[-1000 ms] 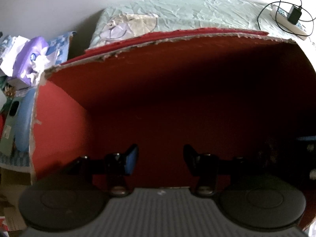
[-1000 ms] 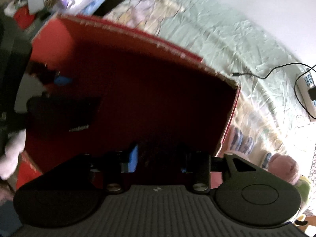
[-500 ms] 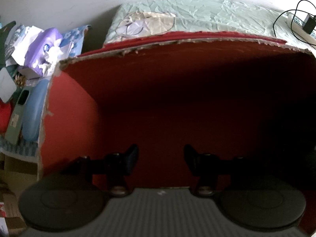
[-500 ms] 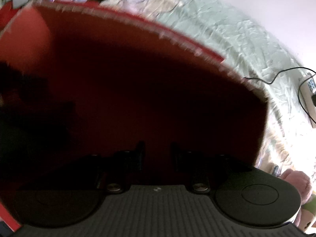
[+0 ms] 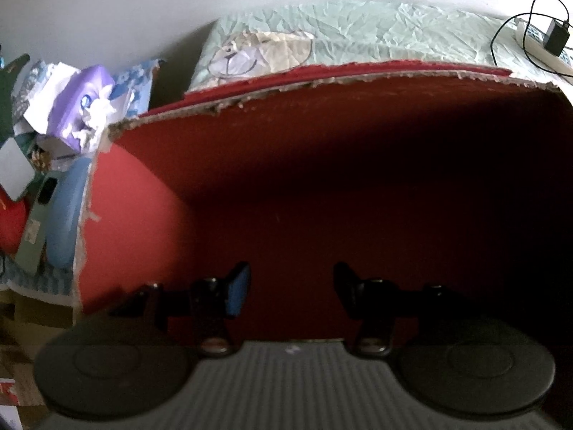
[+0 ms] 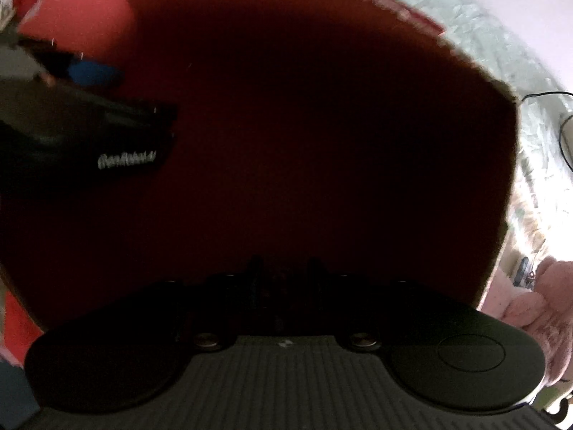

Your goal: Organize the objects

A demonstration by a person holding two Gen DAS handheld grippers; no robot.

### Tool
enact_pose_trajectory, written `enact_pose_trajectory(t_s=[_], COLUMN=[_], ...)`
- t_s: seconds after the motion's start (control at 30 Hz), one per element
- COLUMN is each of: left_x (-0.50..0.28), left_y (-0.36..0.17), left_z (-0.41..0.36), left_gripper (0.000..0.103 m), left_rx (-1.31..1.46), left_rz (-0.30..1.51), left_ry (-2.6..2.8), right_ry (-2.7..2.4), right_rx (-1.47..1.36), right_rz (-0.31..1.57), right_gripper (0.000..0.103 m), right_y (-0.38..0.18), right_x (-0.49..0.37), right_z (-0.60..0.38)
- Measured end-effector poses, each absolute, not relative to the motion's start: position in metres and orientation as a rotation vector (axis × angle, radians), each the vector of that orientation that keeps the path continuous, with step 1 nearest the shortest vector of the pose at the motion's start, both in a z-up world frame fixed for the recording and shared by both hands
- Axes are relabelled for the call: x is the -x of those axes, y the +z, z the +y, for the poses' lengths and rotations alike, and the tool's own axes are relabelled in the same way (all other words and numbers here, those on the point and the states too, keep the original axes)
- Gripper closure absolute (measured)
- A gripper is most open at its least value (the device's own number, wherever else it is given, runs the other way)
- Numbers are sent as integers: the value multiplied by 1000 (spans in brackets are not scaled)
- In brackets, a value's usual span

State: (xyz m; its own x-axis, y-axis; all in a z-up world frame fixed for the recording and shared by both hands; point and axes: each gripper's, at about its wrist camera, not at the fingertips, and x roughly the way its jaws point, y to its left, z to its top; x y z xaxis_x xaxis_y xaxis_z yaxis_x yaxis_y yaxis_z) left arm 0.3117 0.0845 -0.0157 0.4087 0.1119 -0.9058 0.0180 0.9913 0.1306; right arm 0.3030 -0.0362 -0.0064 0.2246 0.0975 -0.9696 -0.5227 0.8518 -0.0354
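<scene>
One red cardboard box (image 5: 136,215) with torn edges fills both views. Two hand-held grippers appear: the left hand-held gripper (image 5: 290,288) and the right hand-held gripper (image 6: 283,274). Beside the box lie one purple tissue pack (image 5: 80,107), one blue pouch (image 5: 66,215), one power strip (image 5: 537,48) carrying one black charger (image 5: 556,37).

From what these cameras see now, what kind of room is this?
Probably a bedroom. A red cardboard box sits on a bed with a crinkled pale green sheet, a power strip with a plugged-in charger lies on it, and cluttered packages are piled beside it.
</scene>
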Motion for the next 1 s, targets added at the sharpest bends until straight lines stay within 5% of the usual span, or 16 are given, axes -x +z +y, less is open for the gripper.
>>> enact_pose_trajectory(t_s=[0.5,1.0], left_x=[-302,-255], left_y=[-11,28], left_z=[79,67], left_gripper=[48,48], left_rx=[-195,-166], left_rz=[1061,971], left_ry=[103,186], right_ry=[354,356], right_rx=[91,-45], right_rz=[902,833], right_gripper=[74,73], right_y=[31,35], right_x=[-270,-226], right_z=[-77,-103])
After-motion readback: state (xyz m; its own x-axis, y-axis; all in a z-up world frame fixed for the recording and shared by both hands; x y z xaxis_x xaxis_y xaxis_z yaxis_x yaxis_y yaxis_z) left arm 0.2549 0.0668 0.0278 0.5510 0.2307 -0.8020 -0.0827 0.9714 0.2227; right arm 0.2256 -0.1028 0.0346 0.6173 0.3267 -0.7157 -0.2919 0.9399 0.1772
